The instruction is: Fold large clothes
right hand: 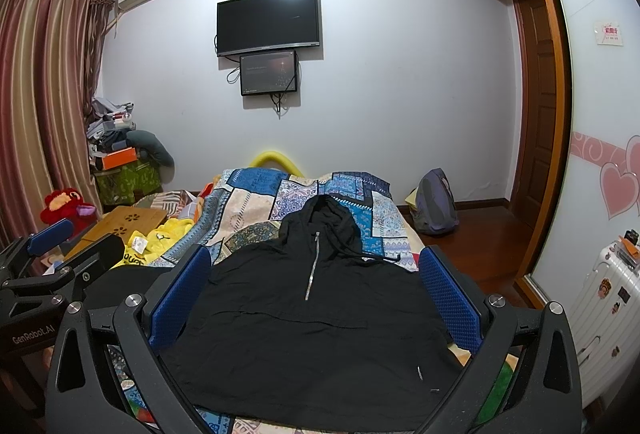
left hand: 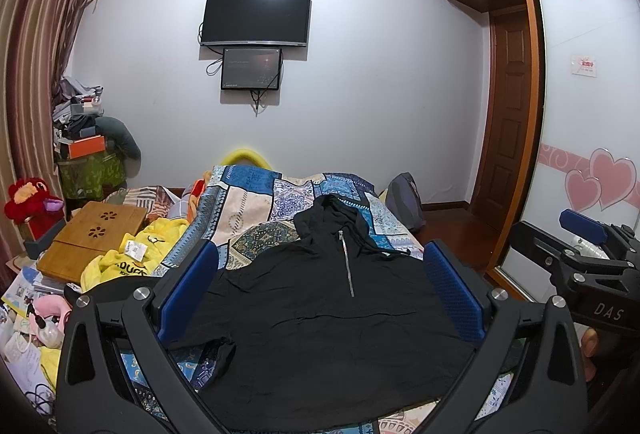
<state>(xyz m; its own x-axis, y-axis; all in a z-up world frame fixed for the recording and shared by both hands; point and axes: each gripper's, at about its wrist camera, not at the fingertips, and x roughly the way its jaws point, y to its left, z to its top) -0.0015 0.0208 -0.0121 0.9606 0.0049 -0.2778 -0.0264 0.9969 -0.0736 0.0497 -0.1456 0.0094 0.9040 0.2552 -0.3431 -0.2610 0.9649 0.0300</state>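
both grippers hang wide open above the bed, holding nothing. the left gripper [left hand: 320, 290] and right gripper [right hand: 316, 294] each frame the black hoodie [left hand: 320, 314], which lies flat on the patchwork quilt [left hand: 248, 202], hood away, zip up. "das" reads on the right gripper's body, "genrobot.ai" on the left's; a yellow garment [left hand: 132, 258] lies left
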